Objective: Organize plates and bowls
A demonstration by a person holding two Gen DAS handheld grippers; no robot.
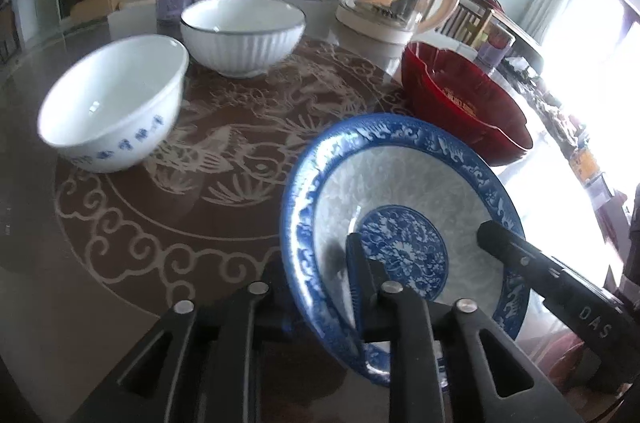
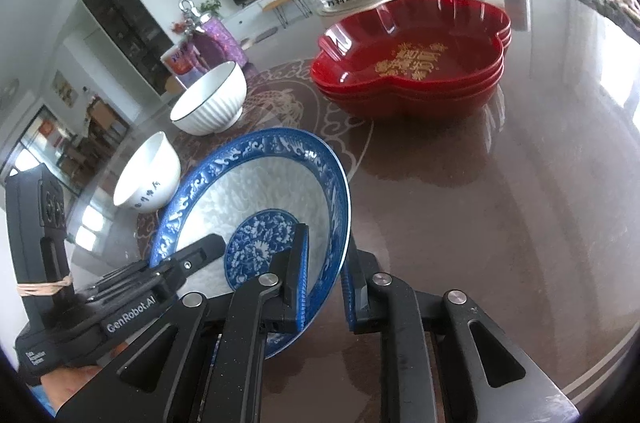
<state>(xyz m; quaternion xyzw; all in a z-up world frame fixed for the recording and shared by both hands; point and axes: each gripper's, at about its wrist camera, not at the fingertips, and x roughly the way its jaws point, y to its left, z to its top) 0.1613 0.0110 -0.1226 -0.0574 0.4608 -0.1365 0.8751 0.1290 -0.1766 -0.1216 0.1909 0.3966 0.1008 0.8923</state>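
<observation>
Both grippers straddle the plate [image 2: 256,223] rim with jaws slack, the left gripper [image 1: 320,287] on one side and the right gripper [image 2: 324,287] opposite, neither clamping. The plate rests on the table [image 2: 500,223] near the red dishes [image 2: 412,71], apparently just set down beside the bowls [image 1: 240,35].

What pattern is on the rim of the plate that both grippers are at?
The plate has a blue rim with white scrollwork and a blue floral centre; the left wrist view shows it best.

Daylight floods in from the right edge of the left wrist view, blowing it out to white. The glossy dark brown tabletop [image 2: 500,183] mirrors bright patches. The white bowl with blue motifs [image 1: 114,105] is smeared by blur; fisheye bending and black corners frame both views.
</observation>
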